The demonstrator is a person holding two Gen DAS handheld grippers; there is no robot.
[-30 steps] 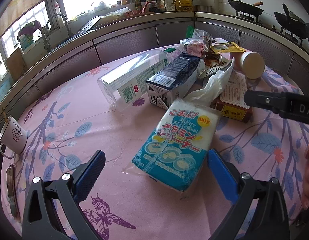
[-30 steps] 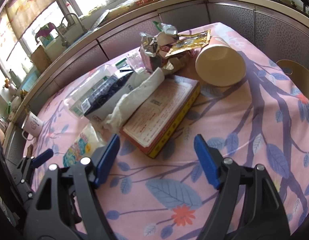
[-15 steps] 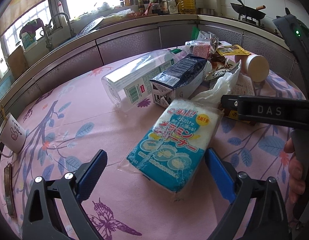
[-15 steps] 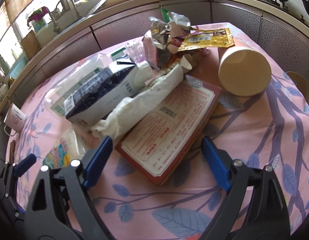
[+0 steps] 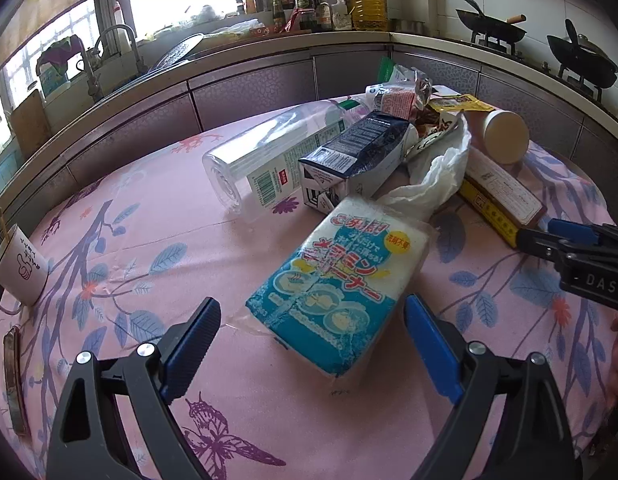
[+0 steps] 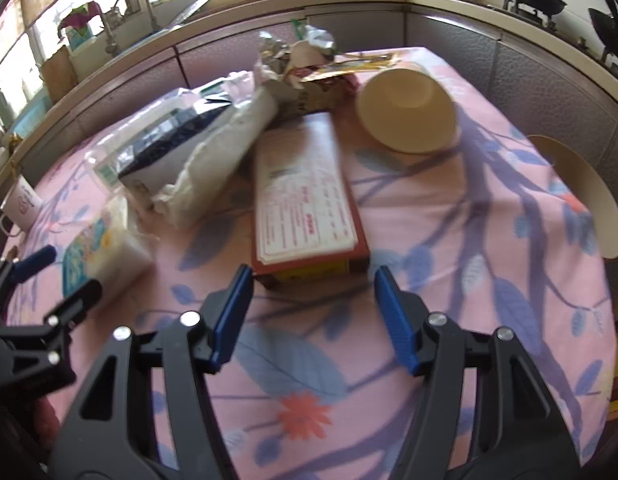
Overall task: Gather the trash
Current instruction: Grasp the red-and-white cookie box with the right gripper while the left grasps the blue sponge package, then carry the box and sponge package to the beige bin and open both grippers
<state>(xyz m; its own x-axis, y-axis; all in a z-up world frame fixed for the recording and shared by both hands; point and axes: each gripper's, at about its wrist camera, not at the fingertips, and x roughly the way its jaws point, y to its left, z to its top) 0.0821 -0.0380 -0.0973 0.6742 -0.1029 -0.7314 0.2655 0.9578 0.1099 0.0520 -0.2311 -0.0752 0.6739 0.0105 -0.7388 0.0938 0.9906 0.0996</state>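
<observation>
Trash lies on a pink floral tablecloth (image 5: pixel 157 248). A blue and white sponge pack (image 5: pixel 337 280) lies just ahead of my open left gripper (image 5: pixel 309 320). Behind it are a clear plastic bottle (image 5: pixel 269 160), a dark milk carton (image 5: pixel 357 156), a white plastic bag (image 5: pixel 437 176), a flat red and yellow box (image 6: pixel 305 204) and a tipped paper cup (image 6: pixel 409 112). My right gripper (image 6: pixel 313 292) is open, its fingertips just short of the near end of the flat box. It also shows at the right edge of the left wrist view (image 5: pixel 569 240).
A white mug (image 5: pixel 21 268) stands at the table's left edge. Crumpled foil wrappers and a yellow packet (image 6: pixel 309 52) lie at the far side. A round stool seat (image 6: pixel 581 192) sits past the right edge. Kitchen counter, sink and woks ring the table.
My right gripper has swung right and forward, so the flat box now lies straight ahead between its fingers. My left gripper has stayed near the sponge pack, shifting slightly.
</observation>
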